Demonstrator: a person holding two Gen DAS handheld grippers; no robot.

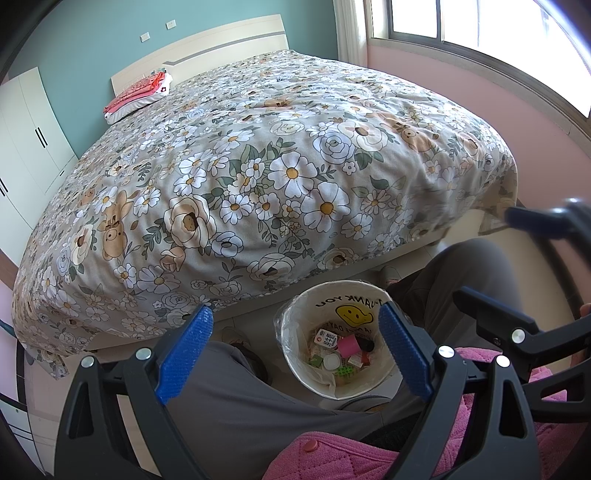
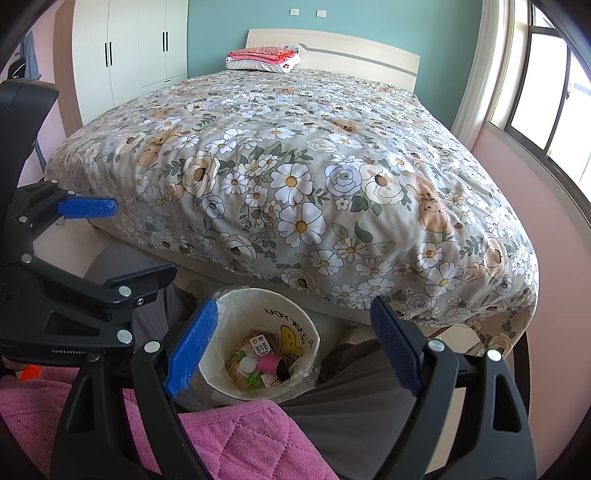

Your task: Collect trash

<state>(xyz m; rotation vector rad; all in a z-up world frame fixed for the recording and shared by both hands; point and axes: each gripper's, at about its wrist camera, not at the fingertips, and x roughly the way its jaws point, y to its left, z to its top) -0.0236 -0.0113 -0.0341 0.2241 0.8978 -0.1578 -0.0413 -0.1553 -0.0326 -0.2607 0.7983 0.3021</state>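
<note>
A white trash bin (image 1: 291, 354) (image 2: 221, 373) with a yellow smiley and a clear liner stands on the floor at the foot of the bed, between a person's grey-trousered legs (image 1: 229, 402). Inside lie several scraps, among them a pink cup (image 1: 349, 345) (image 2: 269, 363), a white cap and a small printed carton. My left gripper (image 1: 295, 312) hovers above the bin, its blue pads spread wide with nothing between them. My right gripper (image 2: 295, 308) is also open and empty over the bin. Each gripper shows at the edge of the other's view: the right gripper (image 1: 495, 258), the left gripper (image 2: 144, 240).
A large bed (image 1: 258, 166) (image 2: 314, 166) with a floral cover fills the space beyond the bin. Folded pink clothes (image 2: 262, 57) rest on a pillow by the headboard. White wardrobes (image 2: 129, 48) stand at the left, a window (image 1: 480, 29) at the right. A pink quilted garment (image 2: 236, 439) lies close below the grippers.
</note>
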